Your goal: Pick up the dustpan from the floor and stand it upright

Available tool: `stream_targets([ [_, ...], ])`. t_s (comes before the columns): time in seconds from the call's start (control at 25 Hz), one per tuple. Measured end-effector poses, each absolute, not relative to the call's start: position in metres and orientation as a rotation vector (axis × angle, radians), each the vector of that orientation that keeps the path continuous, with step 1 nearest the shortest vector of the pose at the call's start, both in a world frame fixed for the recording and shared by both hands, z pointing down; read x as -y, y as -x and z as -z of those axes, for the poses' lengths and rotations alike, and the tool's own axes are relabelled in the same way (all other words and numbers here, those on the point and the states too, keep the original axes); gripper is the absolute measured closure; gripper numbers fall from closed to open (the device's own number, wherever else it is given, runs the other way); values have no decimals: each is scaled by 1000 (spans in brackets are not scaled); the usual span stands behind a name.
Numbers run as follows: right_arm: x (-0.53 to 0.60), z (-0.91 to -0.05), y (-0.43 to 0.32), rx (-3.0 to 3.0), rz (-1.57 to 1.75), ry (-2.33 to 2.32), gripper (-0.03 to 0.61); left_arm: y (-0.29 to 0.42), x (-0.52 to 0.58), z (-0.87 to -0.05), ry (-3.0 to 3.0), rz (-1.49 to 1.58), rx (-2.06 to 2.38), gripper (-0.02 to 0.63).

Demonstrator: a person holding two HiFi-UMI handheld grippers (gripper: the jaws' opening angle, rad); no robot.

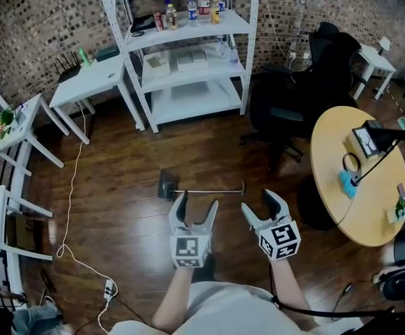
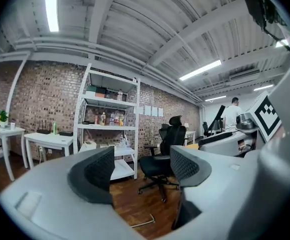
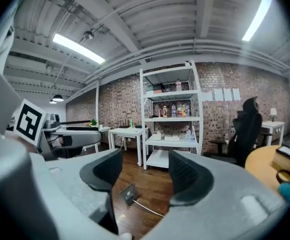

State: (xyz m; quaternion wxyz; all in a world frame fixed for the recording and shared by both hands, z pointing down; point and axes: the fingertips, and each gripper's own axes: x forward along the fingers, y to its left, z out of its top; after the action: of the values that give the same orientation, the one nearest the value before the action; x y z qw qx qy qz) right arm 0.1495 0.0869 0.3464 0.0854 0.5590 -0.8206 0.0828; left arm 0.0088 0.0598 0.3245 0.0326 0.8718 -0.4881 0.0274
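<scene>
The dustpan (image 1: 167,185) lies flat on the wooden floor, its dark pan to the left and its long thin handle (image 1: 212,191) running right. Both grippers hover above the floor just in front of it, close to the person. My left gripper (image 1: 198,202) is open and empty, over the middle of the handle. My right gripper (image 1: 259,202) is open and empty beside the handle's right end. The right gripper view shows the pan (image 3: 129,193) low between the open jaws (image 3: 145,171), far off. In the left gripper view only the handle's end (image 2: 144,220) shows under the gripper (image 2: 142,169).
A white shelf unit (image 1: 188,61) with bottles stands at the back. A black office chair (image 1: 286,110) and a round wooden table (image 1: 359,180) are on the right. White side tables (image 1: 90,82) line the left. A white cable (image 1: 70,208) runs to a power strip (image 1: 109,289).
</scene>
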Motion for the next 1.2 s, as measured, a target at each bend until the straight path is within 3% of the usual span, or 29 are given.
stream_targets([
  [0.08, -40, -346, -145, 2420, -213, -1639, 301, -8, -13, -325, -2702, -100, 1455, 261],
  [0.16, -4, -350, -138, 2391, -247, -1641, 301, -2, 24, -325, -2727, -130, 1408, 303],
  [0.32, 43, -401, -111, 2338, -442, -1573, 301, 9, 97, -350, -2713, -185, 1348, 296],
  [0.6, 67, -504, -117, 2180, -729, -1405, 302, -10, 131, -455, -2544, -345, 1158, 285],
  [1.2, 166, -828, -198, 2000, -786, -924, 368, -77, 205, -764, -2277, -746, 970, 311],
])
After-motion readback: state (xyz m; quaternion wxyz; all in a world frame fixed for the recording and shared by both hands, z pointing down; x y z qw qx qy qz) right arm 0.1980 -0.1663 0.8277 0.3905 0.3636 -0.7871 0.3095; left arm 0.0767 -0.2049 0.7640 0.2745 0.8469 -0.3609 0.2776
